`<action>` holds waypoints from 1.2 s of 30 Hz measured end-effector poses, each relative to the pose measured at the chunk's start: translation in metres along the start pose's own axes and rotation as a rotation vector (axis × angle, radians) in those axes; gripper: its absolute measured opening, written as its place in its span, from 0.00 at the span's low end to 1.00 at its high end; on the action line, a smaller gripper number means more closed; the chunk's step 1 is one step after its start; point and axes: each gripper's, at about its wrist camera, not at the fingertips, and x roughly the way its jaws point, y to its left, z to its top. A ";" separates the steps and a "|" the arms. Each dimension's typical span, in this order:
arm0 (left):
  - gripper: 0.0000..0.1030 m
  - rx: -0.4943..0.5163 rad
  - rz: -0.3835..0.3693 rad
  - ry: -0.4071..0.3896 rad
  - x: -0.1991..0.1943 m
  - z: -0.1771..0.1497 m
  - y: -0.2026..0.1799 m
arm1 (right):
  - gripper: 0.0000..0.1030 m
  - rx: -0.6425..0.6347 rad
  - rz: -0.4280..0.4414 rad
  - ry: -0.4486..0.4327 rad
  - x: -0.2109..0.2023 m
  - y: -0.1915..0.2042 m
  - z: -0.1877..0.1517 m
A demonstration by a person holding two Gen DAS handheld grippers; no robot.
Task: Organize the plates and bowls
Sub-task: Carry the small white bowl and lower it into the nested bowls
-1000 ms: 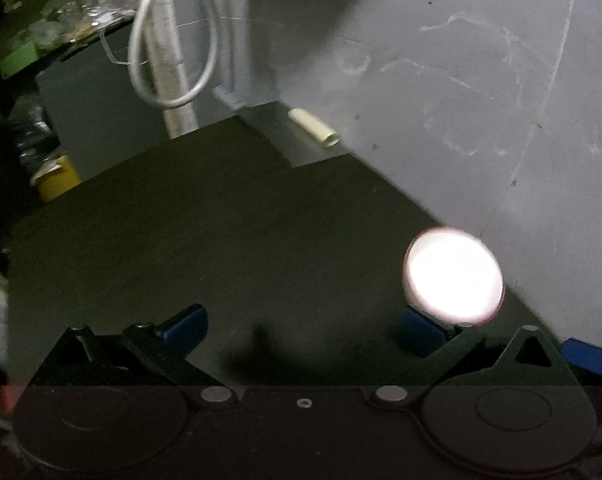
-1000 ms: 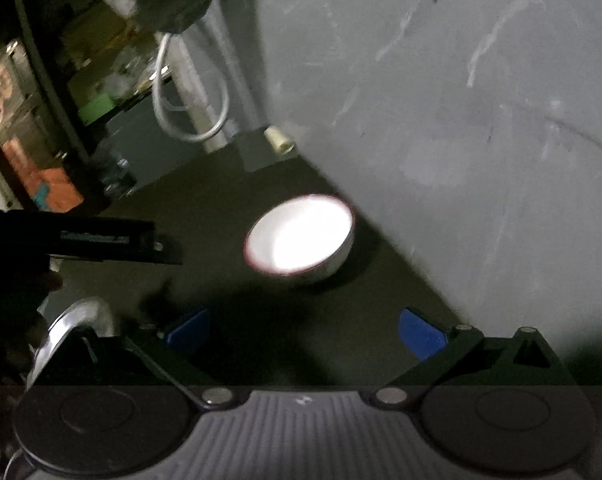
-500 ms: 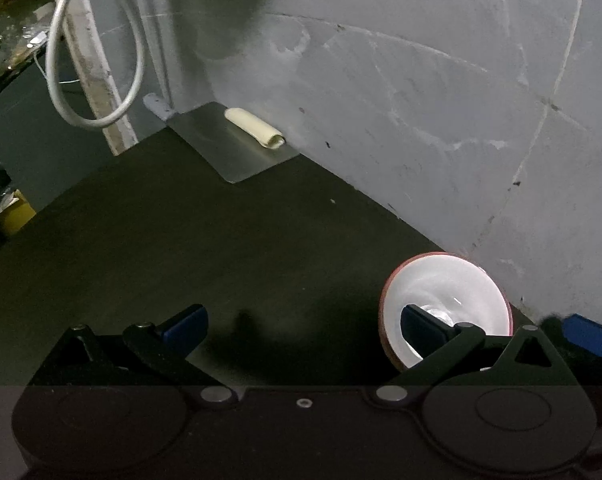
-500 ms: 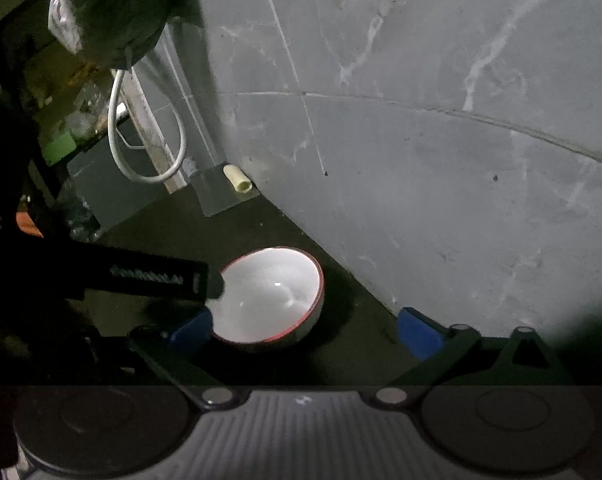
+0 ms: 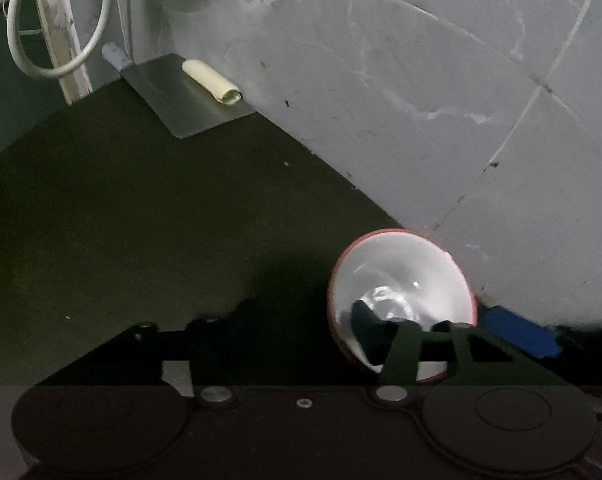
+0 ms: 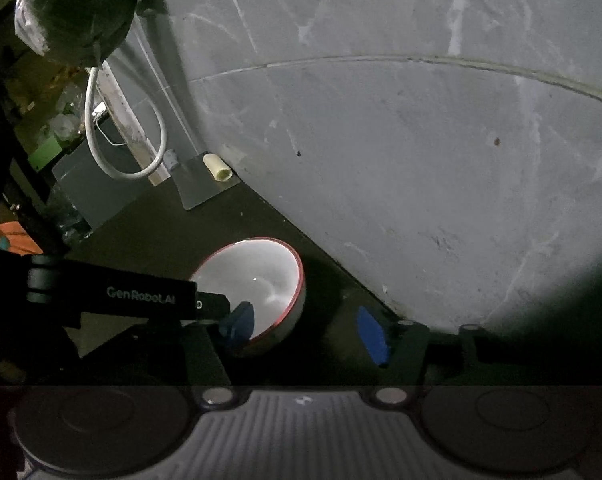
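The bowl (image 5: 405, 280) is sitting on the dark counter (image 5: 149, 208) against the wall (image 5: 421, 100). The left gripper (image 6: 237, 322) is reaching into it, grip unclear. The right gripper (image 6: 301, 330) is hovering beside it, jaws apart.

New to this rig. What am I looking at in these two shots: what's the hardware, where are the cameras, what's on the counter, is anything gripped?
There is no robot arm here. A person holds a two-finger gripper in each hand, and each one carries a fisheye camera looking forward along its fingers. One picture is the view from the left gripper, the other from the right gripper. The black frames with blue pads along the bottom are each gripper's own fingers.

On the dark counter, close to a grey wall, sits a white bowl with a red rim. Further back lies a flat metal sheet with a cream roll on it. No plates are in view.

Both grippers are at the bowl, with blue pads showing inside and outside it. The gaps look wide, so nothing seems clamped yet.
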 end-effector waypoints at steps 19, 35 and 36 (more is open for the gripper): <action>0.13 -0.029 -0.092 -0.016 -0.034 -0.030 0.000 | 0.23 -0.018 0.149 0.071 -0.012 0.000 -0.001; 0.13 -0.160 -0.061 -0.176 -0.166 -0.112 0.026 | 0.23 -0.146 0.320 0.035 -0.106 0.059 -0.020; 0.13 -0.164 -0.059 -0.185 -0.173 -0.117 0.029 | 0.23 -0.158 0.327 0.034 -0.112 0.065 -0.023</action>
